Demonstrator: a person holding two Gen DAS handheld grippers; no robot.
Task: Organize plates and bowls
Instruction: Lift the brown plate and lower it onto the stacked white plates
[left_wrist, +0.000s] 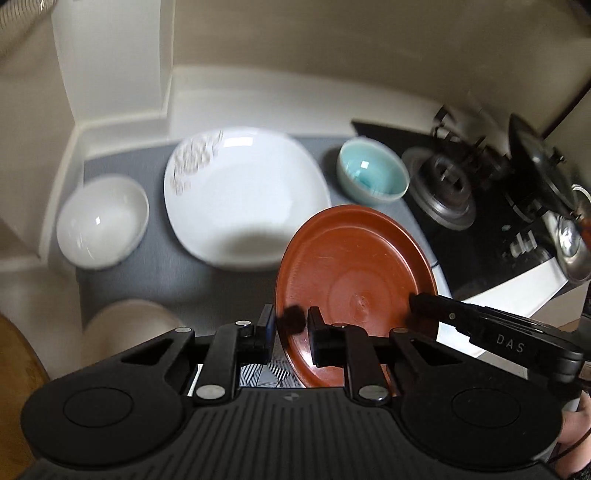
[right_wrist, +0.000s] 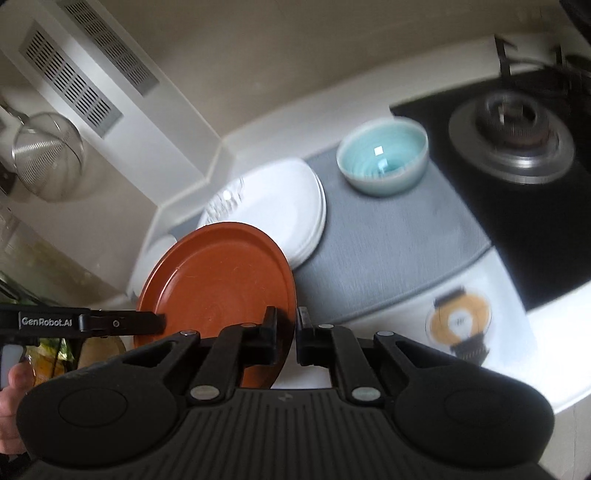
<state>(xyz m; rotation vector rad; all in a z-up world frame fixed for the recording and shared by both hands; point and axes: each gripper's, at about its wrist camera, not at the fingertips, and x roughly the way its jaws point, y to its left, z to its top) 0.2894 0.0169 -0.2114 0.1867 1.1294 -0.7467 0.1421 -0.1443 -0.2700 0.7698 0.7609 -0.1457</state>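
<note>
Both tools are clamping the brown plate (left_wrist: 354, 280) by opposite rims, left tool (left_wrist: 290, 326) and right tool (right_wrist: 286, 325) nearly closed, holding it tilted above the tabletop (right_wrist: 388, 251), just beside the white plate (left_wrist: 243, 192).

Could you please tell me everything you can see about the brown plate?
The brown plate is round, reddish-brown, matte like plastic, with a raised rim and faint scratches. It is empty, tilted, and held above the grey mat. The left gripper clamps its near-left rim; the right gripper clamps the opposite edge. Nothing else touches it.
</note>
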